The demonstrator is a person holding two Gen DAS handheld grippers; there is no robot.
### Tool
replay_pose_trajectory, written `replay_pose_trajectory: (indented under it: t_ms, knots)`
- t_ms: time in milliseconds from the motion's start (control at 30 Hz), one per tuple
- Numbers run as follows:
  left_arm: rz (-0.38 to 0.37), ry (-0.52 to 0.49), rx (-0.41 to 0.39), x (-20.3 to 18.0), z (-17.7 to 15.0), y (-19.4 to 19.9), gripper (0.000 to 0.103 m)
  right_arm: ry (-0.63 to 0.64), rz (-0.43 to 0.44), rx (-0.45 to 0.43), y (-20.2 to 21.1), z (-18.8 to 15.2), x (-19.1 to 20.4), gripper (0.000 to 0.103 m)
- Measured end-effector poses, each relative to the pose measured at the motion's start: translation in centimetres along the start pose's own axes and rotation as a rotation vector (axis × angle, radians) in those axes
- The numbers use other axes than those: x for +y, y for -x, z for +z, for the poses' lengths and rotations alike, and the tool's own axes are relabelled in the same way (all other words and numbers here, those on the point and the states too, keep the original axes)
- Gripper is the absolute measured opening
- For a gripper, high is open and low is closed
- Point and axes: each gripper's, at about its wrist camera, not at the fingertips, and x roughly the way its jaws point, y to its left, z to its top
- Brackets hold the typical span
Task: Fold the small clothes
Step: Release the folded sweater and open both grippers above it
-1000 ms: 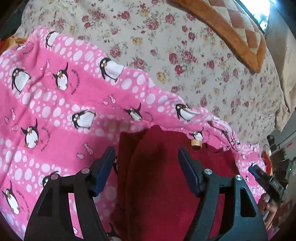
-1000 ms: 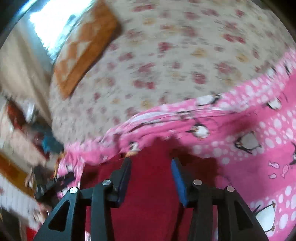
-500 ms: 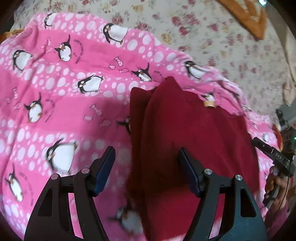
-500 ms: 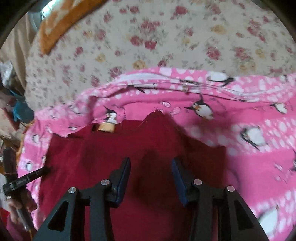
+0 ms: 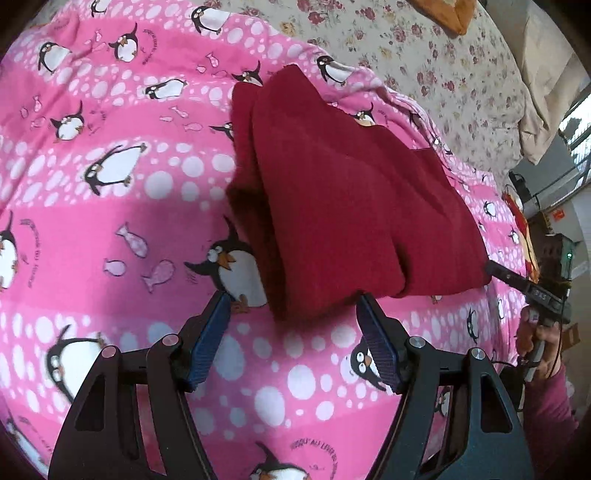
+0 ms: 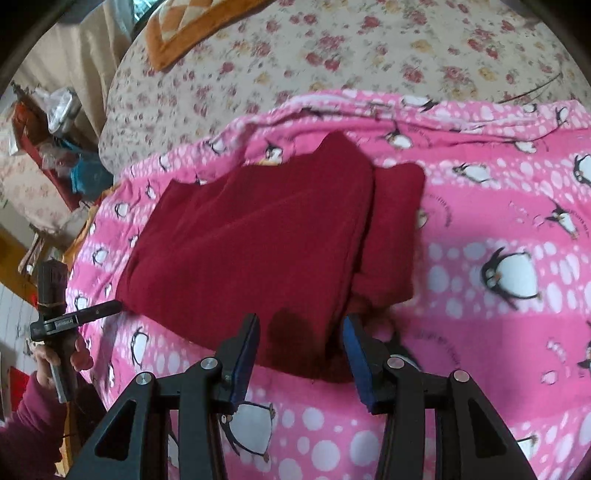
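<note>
- Dark red garment point(image 5: 354, 192), folded in layers, lying flat on a pink penguin blanket point(image 5: 122, 221) spread over a bed.
- Narrower folded strip of the same red cloth showing along one long side of the garment.
- Left claw point(image 5: 291, 306) spread wide, hanging just above the garment's near corner, blue pads point(image 5: 207, 343) on either side of that corner, nothing pinched.
- Right claw point(image 6: 300, 338) partly spread, straddling the garment's near edge; cannot tell whether the pads touch the cloth, no clear pinch.
- Each claw's handle gripped by a hand point(image 6: 62, 354) in a dark pink sleeve, beside the garment's short edge.
- Beyond the garment, a cream sheet with red roses point(image 6: 295, 55).
- Orange checked pillow point(image 6: 184, 29) at the far end of the bed.
</note>
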Motion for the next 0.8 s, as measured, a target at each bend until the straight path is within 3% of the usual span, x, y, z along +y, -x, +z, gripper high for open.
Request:
replay_pose_trajectory:
  t_ms: [33,67,133,167,267,467,567,633,800]
  knots:
    - [0.000,-0.003,-0.005,0.0,0.0,-0.2,0.069,-0.003,-0.005,0.002,-0.4,0.1,0.0,0.044]
    - [0.003,-0.012,-0.005,-0.2,0.2,-0.4,0.054,-0.013,-0.013,0.002,-0.8,0.1,-0.1,0.044]
    - [0.017,-0.049,0.008,-0.7,0.5,-0.6,0.024,-0.048,-0.012,0.000,-1.4,0.2,-0.5,0.027]
    - [0.027,-0.058,0.007,-0.8,0.8,-0.4,0.019,-0.047,-0.029,0.000,-1.4,0.2,-0.5,0.012]
    - [0.056,-0.115,-0.002,-1.3,1.3,0.7,0.010,-0.051,-0.031,-0.034,0.2,0.4,-0.6,0.007]
    - [0.080,-0.112,-0.041,-0.6,0.9,2.3,0.008,0.011,-0.059,-0.105,4.2,0.8,-0.1,0.006]
    - [0.097,-0.073,0.010,0.6,-0.1,0.4,0.008,-0.013,-0.109,-0.048,2.6,-0.2,-1.4,0.006]
    - [0.084,-0.064,-0.004,0.6,-0.2,0.7,0.008,-0.029,-0.125,-0.018,1.5,-1.0,-2.1,0.006]
    - [0.061,-0.044,-0.056,-0.1,0.4,2.9,0.009,-0.021,-0.129,-0.041,2.8,-0.2,-1.2,0.006]
